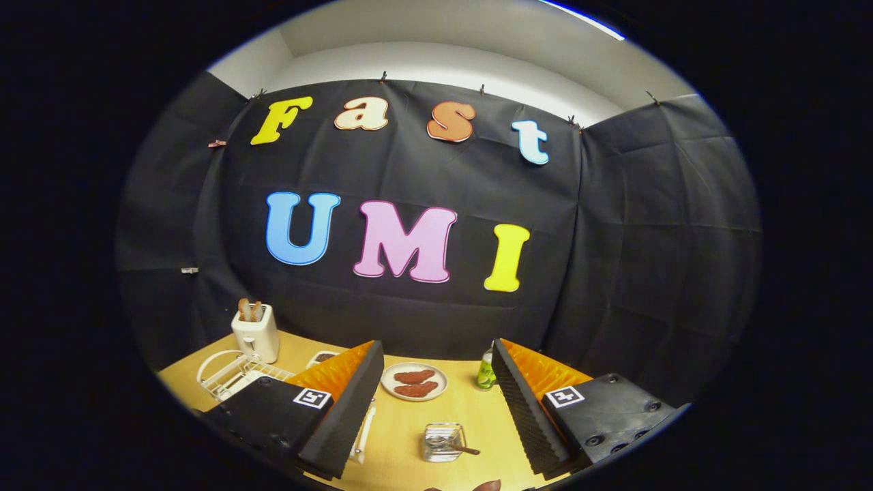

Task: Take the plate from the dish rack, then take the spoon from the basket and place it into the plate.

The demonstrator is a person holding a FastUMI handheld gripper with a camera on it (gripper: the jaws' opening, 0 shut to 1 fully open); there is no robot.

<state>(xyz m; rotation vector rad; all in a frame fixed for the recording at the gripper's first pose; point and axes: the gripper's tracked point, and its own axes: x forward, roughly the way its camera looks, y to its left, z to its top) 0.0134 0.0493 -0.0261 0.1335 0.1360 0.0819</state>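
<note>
My gripper (436,354) is open and held well above the wooden table (470,416), with nothing between its fingers. Below the gap, near me, stands a small clear basket (442,442) with a spoon (458,447) lying in it, handle pointing right. The white wire dish rack (232,374) sits beyond the left finger at the table's left end; something white lies in it, partly hidden by that finger, and I cannot tell whether it is the plate.
A white toaster (256,332) with bread in its slots stands behind the rack. A white plate holding two brown pieces (414,380) lies beyond the basket. A green bottle (485,372) stands by the right finger, and a small dish (322,356) shows behind the left finger.
</note>
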